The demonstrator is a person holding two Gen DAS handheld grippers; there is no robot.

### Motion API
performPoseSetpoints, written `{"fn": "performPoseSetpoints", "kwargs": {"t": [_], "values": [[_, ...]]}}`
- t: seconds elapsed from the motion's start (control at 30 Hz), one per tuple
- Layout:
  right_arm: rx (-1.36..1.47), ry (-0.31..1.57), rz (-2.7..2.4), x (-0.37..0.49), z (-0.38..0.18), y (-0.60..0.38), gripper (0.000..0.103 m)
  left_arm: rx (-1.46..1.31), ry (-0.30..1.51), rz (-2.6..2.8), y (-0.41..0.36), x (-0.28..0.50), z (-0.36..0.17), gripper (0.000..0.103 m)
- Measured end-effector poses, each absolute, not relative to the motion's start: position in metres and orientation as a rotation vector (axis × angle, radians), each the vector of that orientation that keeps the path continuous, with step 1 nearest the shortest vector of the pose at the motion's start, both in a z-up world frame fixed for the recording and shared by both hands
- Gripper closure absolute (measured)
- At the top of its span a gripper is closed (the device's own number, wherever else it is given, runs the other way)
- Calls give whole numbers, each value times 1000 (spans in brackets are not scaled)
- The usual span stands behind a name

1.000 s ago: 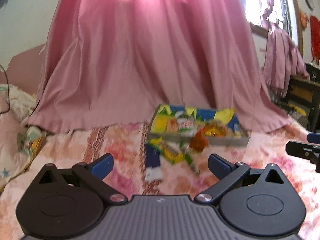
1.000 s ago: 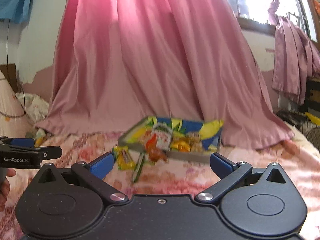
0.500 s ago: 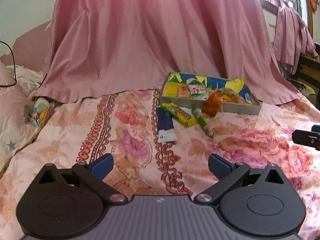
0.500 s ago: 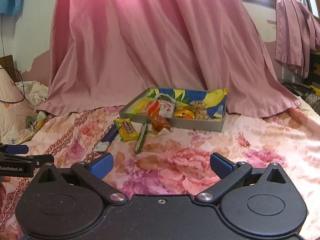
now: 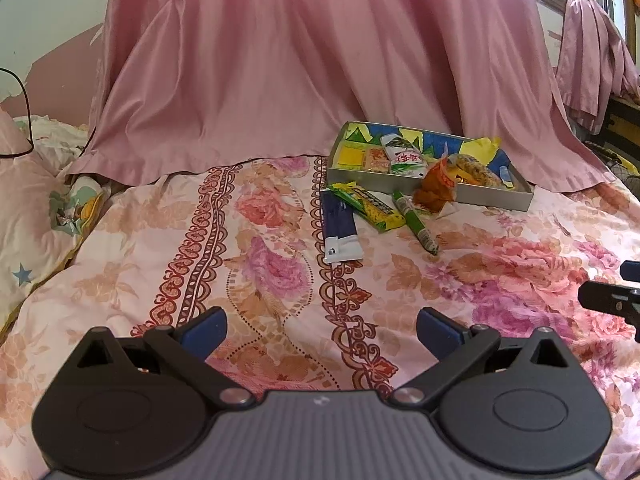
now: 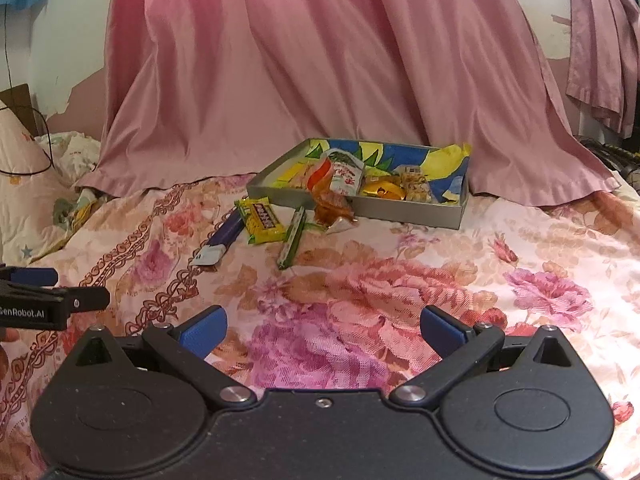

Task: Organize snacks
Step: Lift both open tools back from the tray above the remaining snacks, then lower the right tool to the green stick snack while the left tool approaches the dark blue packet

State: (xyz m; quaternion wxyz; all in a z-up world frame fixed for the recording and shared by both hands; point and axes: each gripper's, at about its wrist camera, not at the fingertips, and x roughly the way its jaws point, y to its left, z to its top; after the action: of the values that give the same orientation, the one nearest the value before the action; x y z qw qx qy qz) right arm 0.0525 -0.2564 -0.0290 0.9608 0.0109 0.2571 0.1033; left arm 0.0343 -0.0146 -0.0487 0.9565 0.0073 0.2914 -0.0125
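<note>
A grey tray with several snack packets sits on the floral bedspread in front of a pink curtain. Outside it lie a blue-and-white packet, a yellow-green packet, a green stick and an orange packet leaning on the tray's front wall. My left gripper is open and holds nothing, well short of the snacks. My right gripper is also open, nothing between its fingers. Each gripper shows at the edge of the other's view.
The pink curtain hangs down onto the bed behind the tray. A pillow and a black cable lie at the left. The flowered bedspread stretches between the grippers and the snacks. A second curtain hangs at the far right.
Both cameras have tilted downward and risen, so more bedspread shows and the tray and loose snacks sit higher and farther in view. Both grippers have stayed open.
</note>
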Motion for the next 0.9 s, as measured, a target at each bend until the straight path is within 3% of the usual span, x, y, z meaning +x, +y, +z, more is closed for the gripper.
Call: {"fn": "performPoseSetpoints", "kwargs": {"t": [0.9], "values": [[49, 519, 218, 78, -33, -247, 1, 57, 601, -30, -9, 69, -37, 0]]}}
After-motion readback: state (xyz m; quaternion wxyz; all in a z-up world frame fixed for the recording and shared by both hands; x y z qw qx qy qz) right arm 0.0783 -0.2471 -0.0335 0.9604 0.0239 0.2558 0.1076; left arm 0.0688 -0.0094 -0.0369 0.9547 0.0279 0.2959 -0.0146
